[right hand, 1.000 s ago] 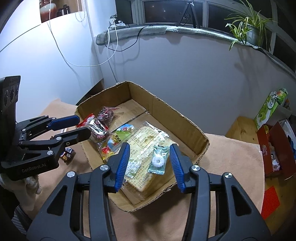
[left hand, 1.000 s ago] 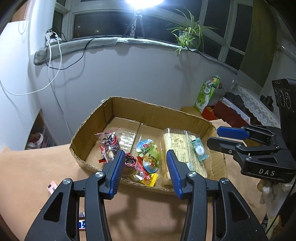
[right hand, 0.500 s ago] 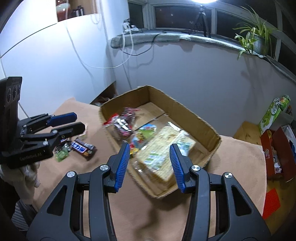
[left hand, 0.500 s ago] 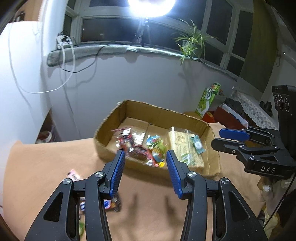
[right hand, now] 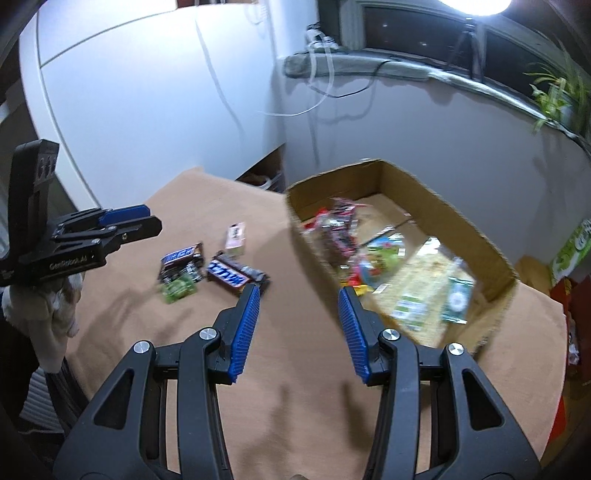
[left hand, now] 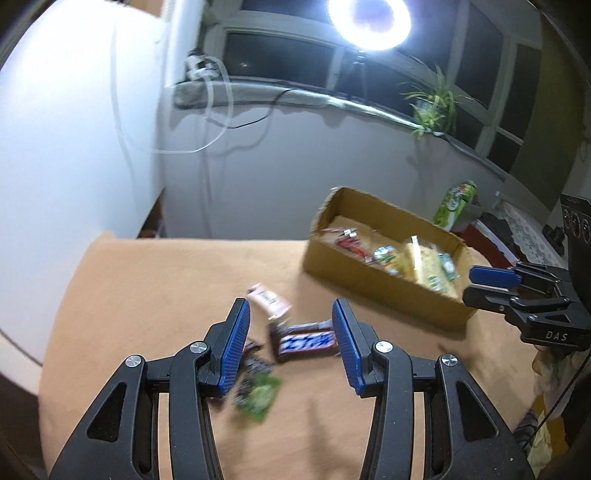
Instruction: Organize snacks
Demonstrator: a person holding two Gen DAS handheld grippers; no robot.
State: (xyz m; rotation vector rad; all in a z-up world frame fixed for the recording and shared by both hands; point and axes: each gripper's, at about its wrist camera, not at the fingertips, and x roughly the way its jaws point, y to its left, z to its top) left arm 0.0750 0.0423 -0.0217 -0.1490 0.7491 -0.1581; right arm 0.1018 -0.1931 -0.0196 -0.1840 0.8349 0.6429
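A cardboard box (left hand: pixel 373 286) (right hand: pixel 432 192) on the tan table holds several wrapped snacks. Left of it lie loose snacks: a brown chocolate bar with blue lettering (left hand: pixel 304 341) (right hand: pixel 231 275), a second dark bar (right hand: pixel 181 258), a pink packet (left hand: pixel 267 301) (right hand: pixel 236 236) and a green packet (left hand: pixel 258 397) (right hand: pixel 177 288). My left gripper (left hand: pixel 290 341) hovers open above the chocolate bar with nothing held. My right gripper (right hand: pixel 299 325) is open and empty over bare table between the loose snacks and the box. Each gripper shows in the other's view, left gripper (right hand: pixel 122 223), right gripper (left hand: pixel 495 286).
A white wall and a window sill with cables stand behind the table. A green carton (left hand: pixel 456 203) and red boxes (right hand: pixel 569 295) sit beyond the box on the right. A bright ring light (left hand: pixel 369 22) glares above. The table edge (left hand: pixel 59 295) curves on the left.
Both grippers have swung left, away from the box toward the loose snacks. The box has slid to the right in both views and the chocolate bars came into sight. Jaw gaps look unchanged.
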